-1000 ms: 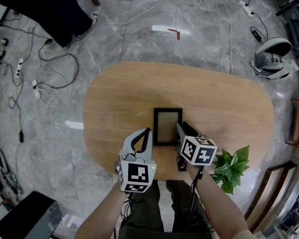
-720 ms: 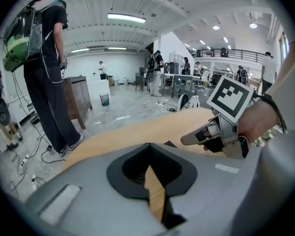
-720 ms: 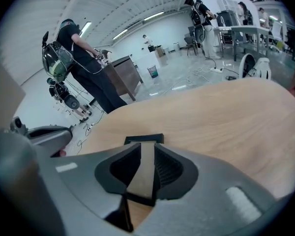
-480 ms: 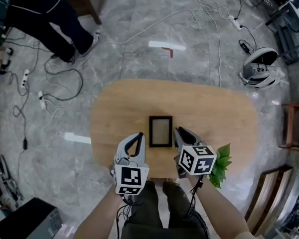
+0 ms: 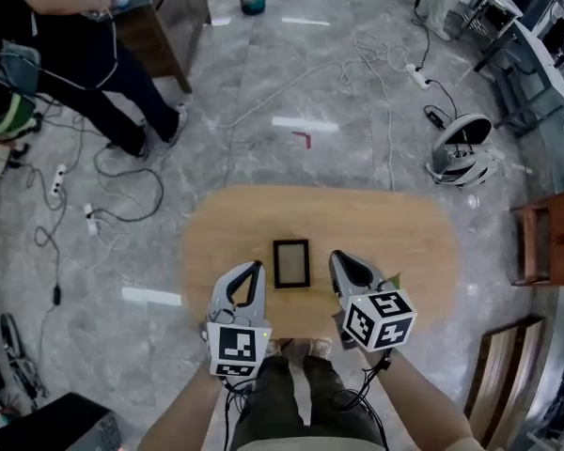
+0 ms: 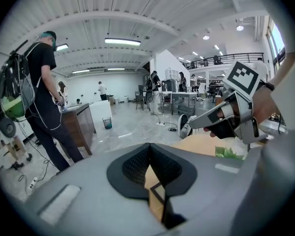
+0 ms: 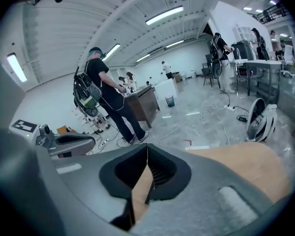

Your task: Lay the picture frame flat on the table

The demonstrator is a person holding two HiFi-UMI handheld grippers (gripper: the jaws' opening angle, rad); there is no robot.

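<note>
So the picture frame [image 5: 291, 263] is lying flat near the middle of the wooden tabletop [image 5: 404, 242], between the two claws but touching neither. The left claw [image 5: 254, 269] is pinched together on nothing, and the right claw [image 5: 339, 257] has just been closing and is together too, also empty, with both held up off the wood. The frame looks light and stiff with a thin black border and probably a breakable pane, so if it needs a nudge I'd pinch the border at a side edge, never the middle.
</note>
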